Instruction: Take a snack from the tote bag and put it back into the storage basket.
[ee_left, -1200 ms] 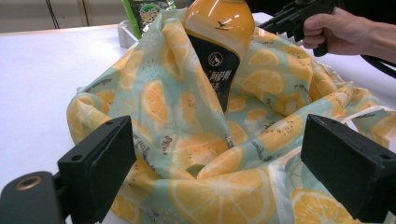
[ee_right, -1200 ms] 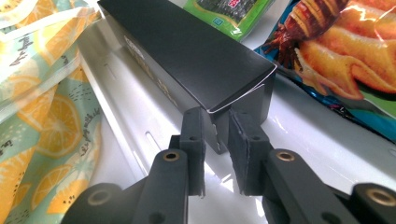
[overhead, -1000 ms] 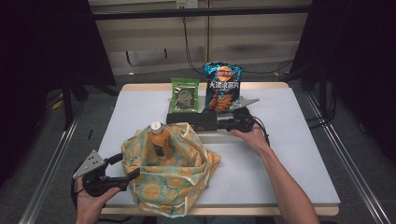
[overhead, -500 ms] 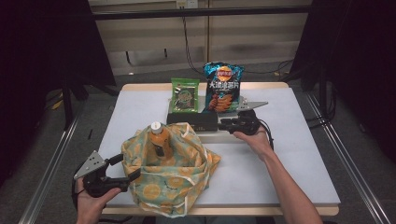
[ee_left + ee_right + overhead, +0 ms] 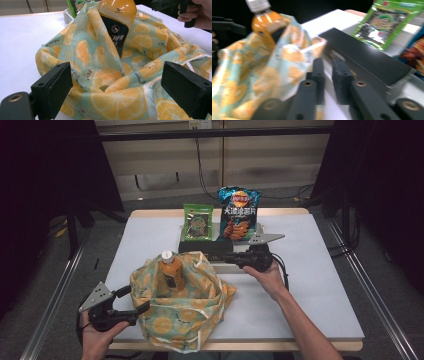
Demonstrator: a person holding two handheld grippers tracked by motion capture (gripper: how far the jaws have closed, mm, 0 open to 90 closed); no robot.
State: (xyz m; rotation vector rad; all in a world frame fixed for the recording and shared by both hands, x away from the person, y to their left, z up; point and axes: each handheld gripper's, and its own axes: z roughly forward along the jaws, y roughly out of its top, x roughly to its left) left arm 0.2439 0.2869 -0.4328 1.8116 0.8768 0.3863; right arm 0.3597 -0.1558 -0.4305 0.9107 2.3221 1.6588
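High view: a cloth bag printed with orange slices on pale green sits at the near edge of the white table, an orange-drink bottle with a white cap standing upright inside it. The left gripper is at the bag's left rim, jaws apart. The right gripper, beyond the bag's right side, points left along a flat black box; its jaws have just been closing, nothing between them.

Left gripper view: the bag's near rim lies between the spread pads, untouched; the bottle rises straight ahead.

Right gripper view: the jaws stand nearly together, the bag left of them, the box right. The left gripper seems nearer the bag.
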